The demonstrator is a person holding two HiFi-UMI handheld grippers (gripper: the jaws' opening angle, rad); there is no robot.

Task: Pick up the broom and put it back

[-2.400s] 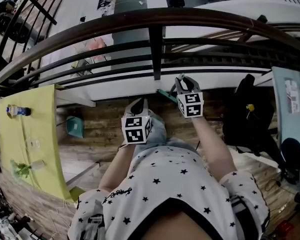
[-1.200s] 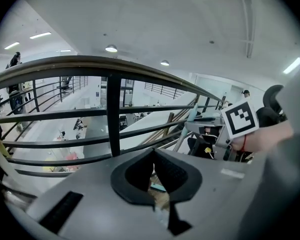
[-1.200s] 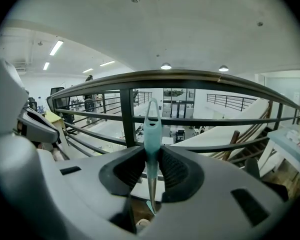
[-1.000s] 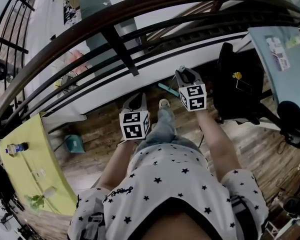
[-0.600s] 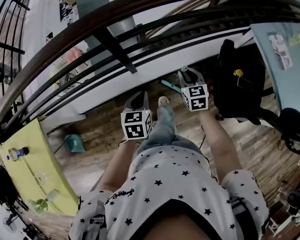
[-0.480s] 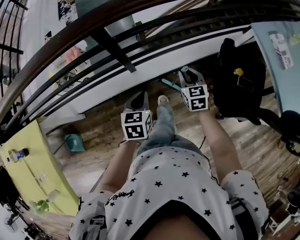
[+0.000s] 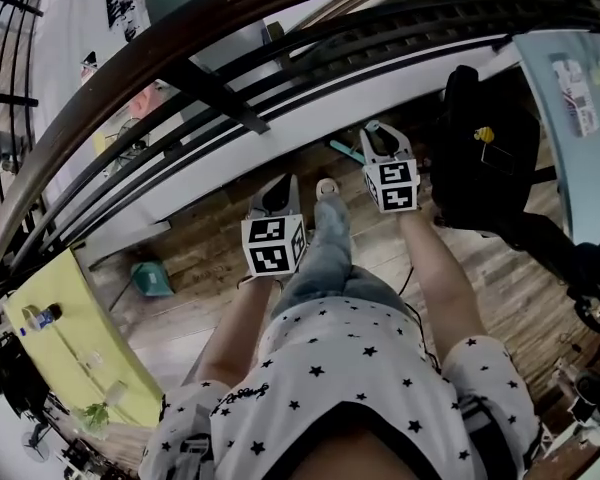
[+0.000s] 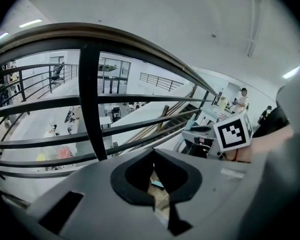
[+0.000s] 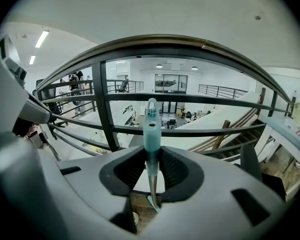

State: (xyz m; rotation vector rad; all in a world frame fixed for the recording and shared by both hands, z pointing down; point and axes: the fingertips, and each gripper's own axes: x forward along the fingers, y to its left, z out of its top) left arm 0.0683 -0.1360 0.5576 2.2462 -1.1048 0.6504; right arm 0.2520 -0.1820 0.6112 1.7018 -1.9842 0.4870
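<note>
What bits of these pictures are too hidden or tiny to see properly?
1. Brush end of the teal-handled broom: right gripper view, hidden under the grey body of the right gripper.
2. Small things on the yellow table: head view, too tiny to name.
3. Wooden floor ahead of the left gripper: left gripper view, only a sliver shows between its shut jaws.
</note>
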